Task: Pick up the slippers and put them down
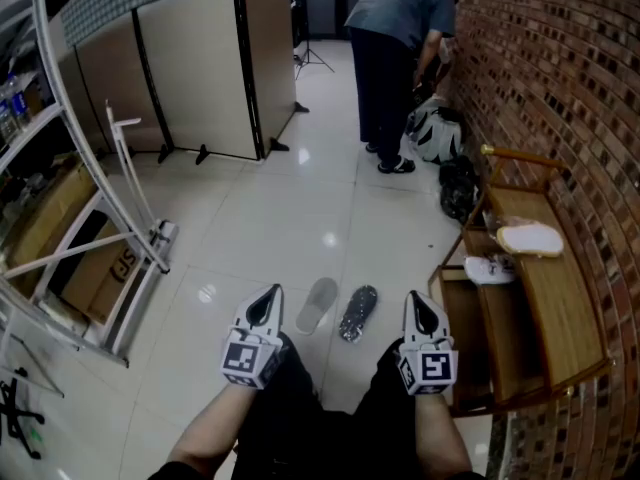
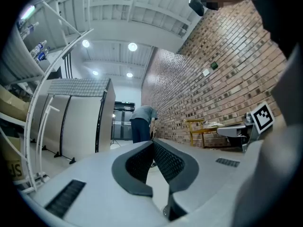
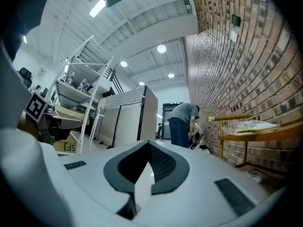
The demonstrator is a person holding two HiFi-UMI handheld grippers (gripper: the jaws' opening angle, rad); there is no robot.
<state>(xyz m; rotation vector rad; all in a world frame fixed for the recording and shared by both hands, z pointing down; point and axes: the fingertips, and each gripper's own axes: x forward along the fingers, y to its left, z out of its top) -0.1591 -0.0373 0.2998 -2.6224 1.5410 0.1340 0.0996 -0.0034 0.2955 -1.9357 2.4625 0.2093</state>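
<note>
Letters that appear to read "SF" are printed on a cardboard box under the white rack at the left. Both the left gripper and the right gripper are held clenched on nothing, and the light grey slipper and the dark slipper are seen side by side on the tiled floor just ahead, between them. Open floor is bounded by the rack on the left and a wooden bench along the brick wall on the right.
</note>
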